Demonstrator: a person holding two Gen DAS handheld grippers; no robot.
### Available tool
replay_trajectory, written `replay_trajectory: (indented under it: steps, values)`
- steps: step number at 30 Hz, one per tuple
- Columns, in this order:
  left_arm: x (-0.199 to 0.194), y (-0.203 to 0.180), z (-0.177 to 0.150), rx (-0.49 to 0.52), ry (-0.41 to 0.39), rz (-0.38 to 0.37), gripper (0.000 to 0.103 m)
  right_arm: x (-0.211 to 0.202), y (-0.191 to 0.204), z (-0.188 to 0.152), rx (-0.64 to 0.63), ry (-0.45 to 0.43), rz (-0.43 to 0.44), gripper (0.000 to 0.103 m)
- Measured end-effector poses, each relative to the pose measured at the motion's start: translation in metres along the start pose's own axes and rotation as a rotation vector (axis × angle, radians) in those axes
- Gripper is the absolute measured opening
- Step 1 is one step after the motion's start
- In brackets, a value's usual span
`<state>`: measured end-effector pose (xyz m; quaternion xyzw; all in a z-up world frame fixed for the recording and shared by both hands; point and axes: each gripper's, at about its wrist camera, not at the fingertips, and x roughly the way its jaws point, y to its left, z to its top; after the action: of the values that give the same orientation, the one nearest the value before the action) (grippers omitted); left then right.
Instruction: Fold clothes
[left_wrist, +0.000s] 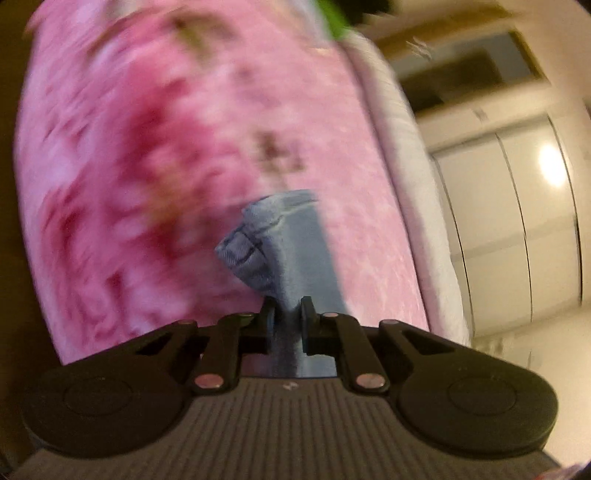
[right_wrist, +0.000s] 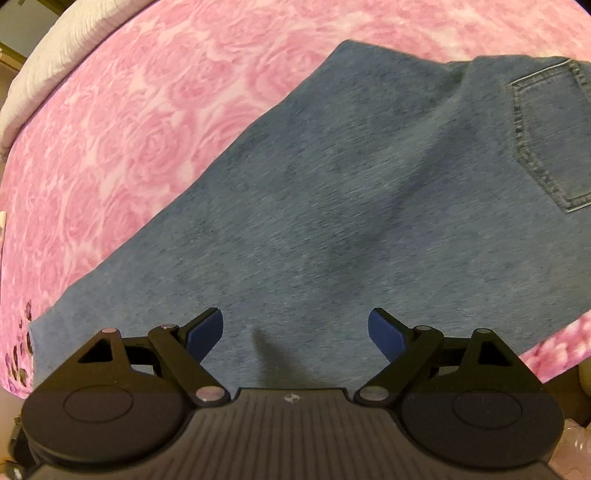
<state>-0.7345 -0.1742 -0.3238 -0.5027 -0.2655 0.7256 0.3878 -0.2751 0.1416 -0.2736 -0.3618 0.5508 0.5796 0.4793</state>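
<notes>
Jeans lie spread on a pink rose-patterned blanket that covers the bed; this blanket is the largest thing in both views and fills most of the left wrist picture, where it is badly blurred. Along the blanket's far edge runs a white ribbed bedspread, which also shows as a pale band down the right of the blanket in the left wrist view. Beyond it in that view stands a cream wardrobe with tall flat doors and a bright spot of reflected light on one of them. A patch of green sits at the top edge, too blurred to name.

The jeans are mid-blue denim, lying mostly flat with soft shallow creases across the middle. A stitched back pocket sits toward the right edge of the right wrist view, and the cloth runs down to the lower left, where its edge meets the blanket.

The left gripper is closed tight on a bunched piece of the denim, which rises between its black fingers; a hemmed end with visible stitching, paler in this view, stands up past the tips against the pink.

The right gripper hovers over the flat denim with its blue-padded fingers spread wide and nothing between them.
</notes>
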Motion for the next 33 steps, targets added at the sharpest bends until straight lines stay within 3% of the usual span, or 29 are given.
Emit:
replay_trajectory:
  steps: [3, 6, 10, 12, 16, 19, 22, 26, 30, 33]
  values:
    - [-0.001, -0.062, -0.004, 0.236, 0.03, -0.03, 0.009, -0.012, -0.015, 0.001, 0.032, -0.024, -0.012, 0.089]
    - [0.004, -0.127, -0.028, 0.409, 0.088, -0.135, 0.009, -0.024, -0.033, 0.005, 0.063, -0.051, -0.014, 0.089]
    - [0.027, -0.197, -0.096, 0.557, 0.248, -0.312, 0.008, -0.04, -0.063, 0.007, 0.106, -0.084, -0.006, 0.089]
    - [0.048, -0.216, -0.147, 0.575, 0.366, -0.372, 0.008, -0.048, -0.081, 0.006, 0.124, -0.092, -0.001, 0.088]
    - [0.087, -0.224, -0.239, 0.597, 0.606, -0.281, 0.01, -0.06, -0.122, 0.002, 0.16, -0.09, 0.0, 0.089]
    - [0.075, -0.23, -0.26, 0.614, 0.617, -0.238, 0.01, -0.071, -0.152, 0.0, 0.193, -0.09, 0.004, 0.089]
    - [0.057, -0.233, -0.242, 0.628, 0.566, -0.128, 0.01, -0.074, -0.172, -0.002, 0.208, -0.081, 0.029, 0.088]
    - [0.041, -0.236, -0.196, 0.657, 0.481, 0.052, 0.018, -0.065, -0.169, -0.002, 0.197, -0.058, 0.126, 0.081]
    - [0.042, -0.231, -0.153, 0.699, 0.456, 0.151, 0.018, -0.051, -0.136, -0.004, 0.135, -0.042, 0.212, 0.071]
    - [0.049, -0.219, -0.131, 0.715, 0.465, 0.169, 0.018, -0.034, -0.105, -0.008, 0.115, -0.024, 0.258, 0.065]
